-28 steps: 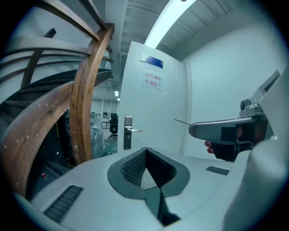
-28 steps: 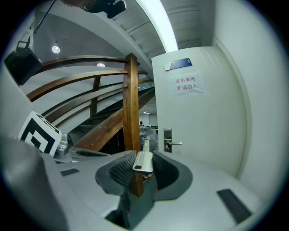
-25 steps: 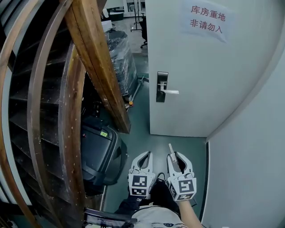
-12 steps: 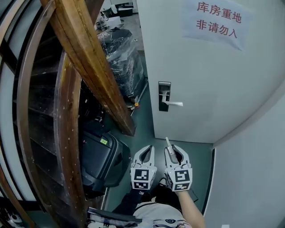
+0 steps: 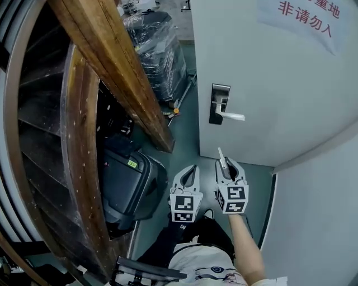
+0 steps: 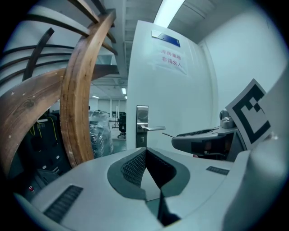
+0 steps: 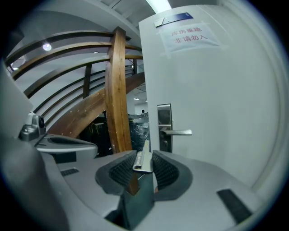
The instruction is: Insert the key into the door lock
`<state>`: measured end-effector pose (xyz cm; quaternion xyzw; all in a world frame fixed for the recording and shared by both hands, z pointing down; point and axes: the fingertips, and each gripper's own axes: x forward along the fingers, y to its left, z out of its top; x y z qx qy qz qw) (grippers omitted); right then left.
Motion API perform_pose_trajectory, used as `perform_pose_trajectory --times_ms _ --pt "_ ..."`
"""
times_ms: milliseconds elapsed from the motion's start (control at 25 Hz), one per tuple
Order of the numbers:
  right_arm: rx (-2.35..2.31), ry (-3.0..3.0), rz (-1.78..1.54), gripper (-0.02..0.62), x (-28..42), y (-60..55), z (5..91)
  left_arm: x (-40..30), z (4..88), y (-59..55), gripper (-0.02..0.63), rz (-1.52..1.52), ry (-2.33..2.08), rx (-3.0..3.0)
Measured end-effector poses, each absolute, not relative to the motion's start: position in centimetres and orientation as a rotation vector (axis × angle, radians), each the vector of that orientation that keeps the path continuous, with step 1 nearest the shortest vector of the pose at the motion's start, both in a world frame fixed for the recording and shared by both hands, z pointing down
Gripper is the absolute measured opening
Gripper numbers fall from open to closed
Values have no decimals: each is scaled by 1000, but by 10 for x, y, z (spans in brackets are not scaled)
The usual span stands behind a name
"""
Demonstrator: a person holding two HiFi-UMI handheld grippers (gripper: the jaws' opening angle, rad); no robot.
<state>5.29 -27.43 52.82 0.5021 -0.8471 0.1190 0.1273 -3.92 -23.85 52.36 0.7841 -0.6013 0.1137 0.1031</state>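
The white door [image 5: 279,84] carries a steel lock plate [image 5: 219,104] with a lever handle [image 5: 233,116]; the plate also shows in the left gripper view [image 6: 142,122] and the right gripper view [image 7: 164,122]. My right gripper [image 5: 228,163] is shut on a silver key [image 5: 221,156], whose blade points up toward the door, still well short of the lock. In the right gripper view the key [image 7: 143,160] sits between the pads, just left of the handle [image 7: 179,132]. Beside it on the left, my left gripper [image 5: 189,169] is shut with nothing in it [image 6: 145,151].
A curved wooden stair beam [image 5: 112,72] rises at the left. A black case [image 5: 126,187] lies under it. A plastic-wrapped stack [image 5: 159,47] stands beyond the door's edge. A paper sign [image 5: 307,17] hangs on the door. A grey wall [image 5: 319,212] closes the right.
Both grippers and the head view have moved closer to the door. The lock plate now shows larger and nearer to the key's tip. The right gripper still holds the key.
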Motion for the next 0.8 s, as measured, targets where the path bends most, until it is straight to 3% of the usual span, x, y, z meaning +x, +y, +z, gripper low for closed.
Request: perform_pose_trajectory --times_ms 800 --pt "1619 -2332 247 118 36 -437 618 -91 629 -279 5 337 -1723 2292"
